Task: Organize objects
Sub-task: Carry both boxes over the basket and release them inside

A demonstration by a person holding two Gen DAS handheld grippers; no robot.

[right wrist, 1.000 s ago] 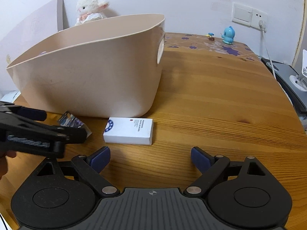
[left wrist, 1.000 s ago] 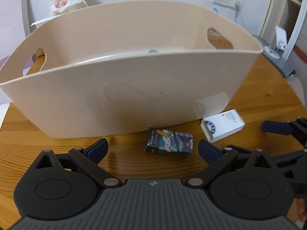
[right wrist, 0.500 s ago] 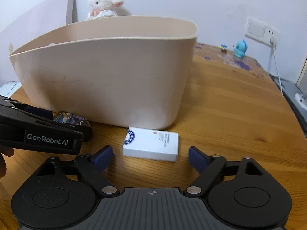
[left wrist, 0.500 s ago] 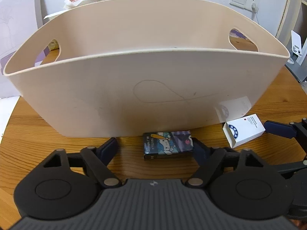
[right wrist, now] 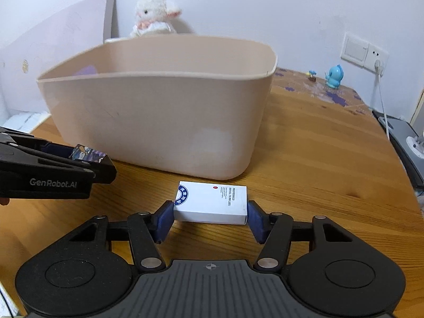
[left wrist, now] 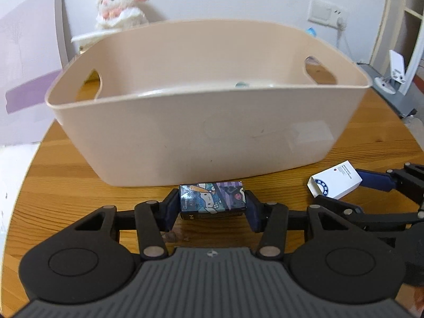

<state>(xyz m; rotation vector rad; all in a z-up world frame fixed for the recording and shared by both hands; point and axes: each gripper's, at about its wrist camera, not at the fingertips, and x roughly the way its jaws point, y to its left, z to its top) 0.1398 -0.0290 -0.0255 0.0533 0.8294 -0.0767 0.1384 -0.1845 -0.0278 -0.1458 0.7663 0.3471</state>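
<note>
A big beige bin (left wrist: 206, 135) with two handle holes stands on the round wooden table (right wrist: 331, 159). My left gripper (left wrist: 212, 206) is shut on a small cartoon-printed box (left wrist: 212, 197) and holds it just in front of the bin's near wall, slightly above the table. My right gripper (right wrist: 210, 216) is shut on a white box with a blue round logo (right wrist: 212, 201), also lifted a little, to the right of the left one. The white box also shows in the left wrist view (left wrist: 335, 179). The cartoon box also shows in the right wrist view (right wrist: 87, 153).
A white plush lamb (left wrist: 120, 8) sits behind the bin by the wall. A small blue figurine (right wrist: 334, 76) stands at the table's far right near a wall socket (right wrist: 364, 53). A pale panel (left wrist: 29, 53) leans at the left. Something pale lies inside the bin (left wrist: 201, 88).
Both grippers have closed, the left on the cartoon box and the right on the white box, and raised them slightly. Both views have pulled back a little from the bin.
</note>
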